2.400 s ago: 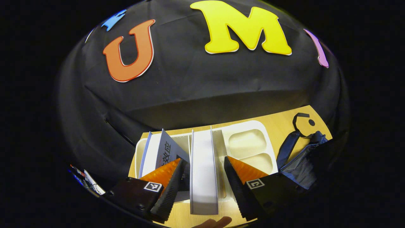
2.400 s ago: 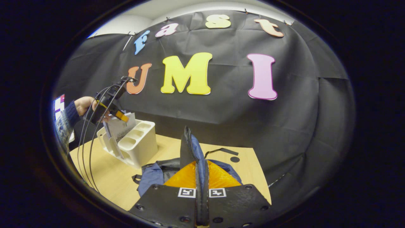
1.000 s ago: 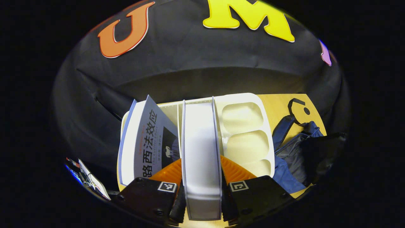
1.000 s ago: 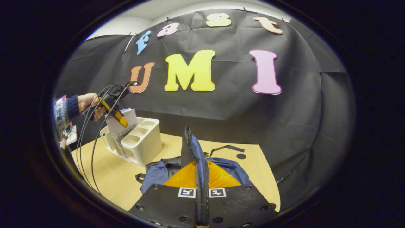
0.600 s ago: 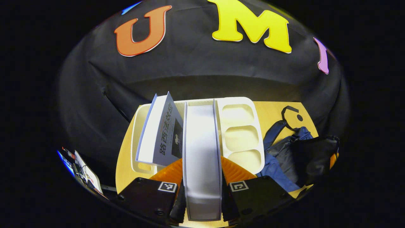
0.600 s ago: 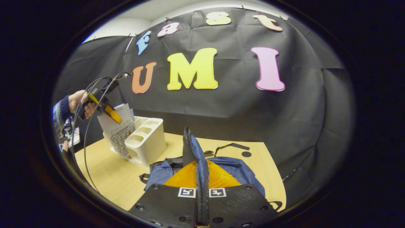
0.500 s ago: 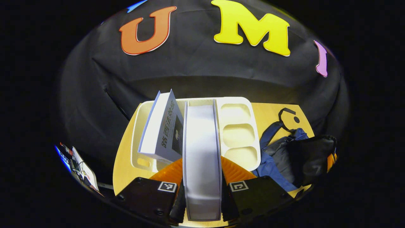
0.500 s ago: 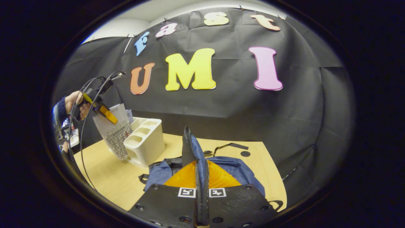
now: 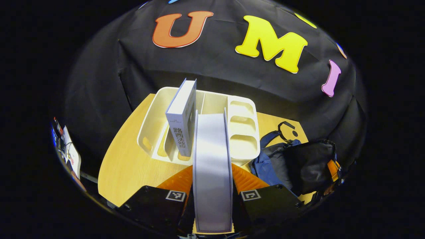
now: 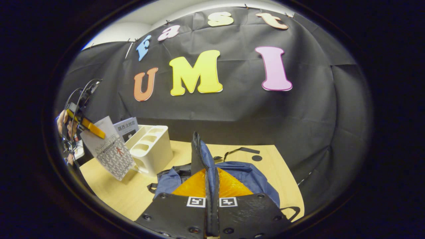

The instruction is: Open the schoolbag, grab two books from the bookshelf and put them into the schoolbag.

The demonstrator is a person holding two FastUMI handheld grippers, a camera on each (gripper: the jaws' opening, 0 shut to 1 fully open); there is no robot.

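Note:
My left gripper (image 9: 212, 171) is shut on a white book (image 9: 212, 156), held edge-on and clear of the white bookshelf (image 9: 244, 124). A second book (image 9: 182, 116) still stands in the shelf's left slots. From the right gripper view the held book (image 10: 111, 154) hangs tilted over the table's left end, beside the shelf (image 10: 154, 149) and the standing book (image 10: 126, 127). My right gripper (image 10: 212, 181) is shut on the zipped edge of the blue schoolbag's flap (image 10: 198, 152) and holds it upright. The schoolbag (image 10: 247, 179) lies on the table; its inside is hidden.
The wooden table (image 10: 113, 189) has bare room left of the schoolbag. A black strap with a round disc (image 10: 256, 158) lies behind the bag. Cables (image 10: 78, 98) trail from the left gripper, held by a hand (image 10: 62, 122). Small clutter (image 9: 66, 149) sits beyond the table's left edge.
The left gripper closed on the white book, drew it up out of the shelf and pulled back; the other book swung upright. The right gripper kept the flap raised.

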